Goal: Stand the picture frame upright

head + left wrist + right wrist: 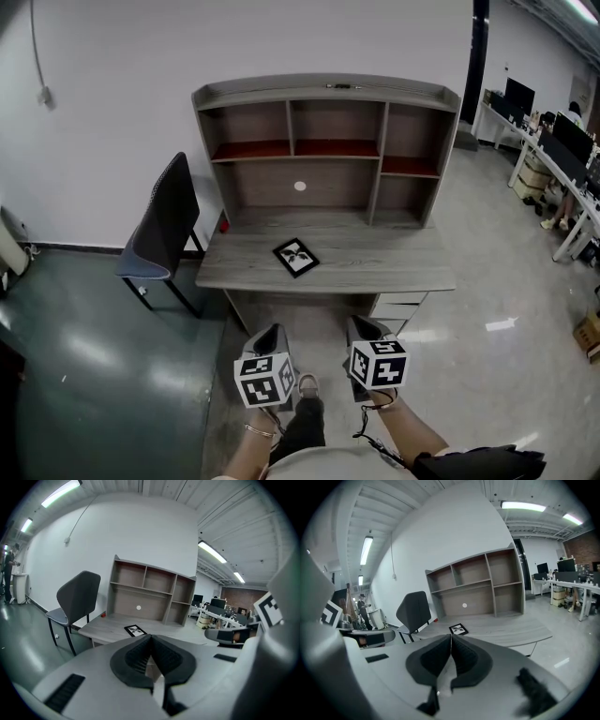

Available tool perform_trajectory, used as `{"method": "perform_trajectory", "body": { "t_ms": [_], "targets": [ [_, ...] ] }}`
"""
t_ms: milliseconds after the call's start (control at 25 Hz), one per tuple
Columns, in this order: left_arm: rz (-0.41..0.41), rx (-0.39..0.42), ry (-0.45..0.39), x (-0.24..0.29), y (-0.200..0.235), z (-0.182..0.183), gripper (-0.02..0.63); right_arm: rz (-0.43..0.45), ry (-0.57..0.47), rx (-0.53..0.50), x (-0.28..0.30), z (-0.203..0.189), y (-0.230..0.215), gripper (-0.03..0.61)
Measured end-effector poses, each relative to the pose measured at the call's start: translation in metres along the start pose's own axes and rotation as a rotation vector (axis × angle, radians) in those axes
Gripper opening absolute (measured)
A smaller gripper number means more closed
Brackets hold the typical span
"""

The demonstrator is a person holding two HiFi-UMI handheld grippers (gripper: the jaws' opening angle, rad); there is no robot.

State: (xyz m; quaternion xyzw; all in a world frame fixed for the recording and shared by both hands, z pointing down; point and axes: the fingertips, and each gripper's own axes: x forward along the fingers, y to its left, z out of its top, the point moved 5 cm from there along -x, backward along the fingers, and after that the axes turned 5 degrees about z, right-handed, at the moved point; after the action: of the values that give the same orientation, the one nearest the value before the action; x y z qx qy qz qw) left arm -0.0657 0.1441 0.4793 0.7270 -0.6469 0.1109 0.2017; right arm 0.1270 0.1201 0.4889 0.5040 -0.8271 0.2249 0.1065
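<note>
A black picture frame lies flat on the grey desk, turned at an angle, near the desk's middle. It also shows small in the left gripper view as the frame and in the right gripper view as the frame. My left gripper and right gripper hang side by side in front of the desk, well short of its front edge and above the floor. Both have their jaws pressed together with nothing between them.
The desk carries a hutch of open shelves at its back. A dark chair stands at the desk's left end, and a small red thing sits at the desk's back left. Office desks with monitors line the far right.
</note>
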Motion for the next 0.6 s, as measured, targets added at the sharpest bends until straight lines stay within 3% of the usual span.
{"method": "perform_trajectory", "body": {
  "t_ms": [600],
  "targets": [
    [-0.018, -0.001, -0.004, 0.082, 0.016, 0.037, 0.012, -0.015, -0.01, -0.037, 0.07, 0.041, -0.025, 0.032]
  ]
}}
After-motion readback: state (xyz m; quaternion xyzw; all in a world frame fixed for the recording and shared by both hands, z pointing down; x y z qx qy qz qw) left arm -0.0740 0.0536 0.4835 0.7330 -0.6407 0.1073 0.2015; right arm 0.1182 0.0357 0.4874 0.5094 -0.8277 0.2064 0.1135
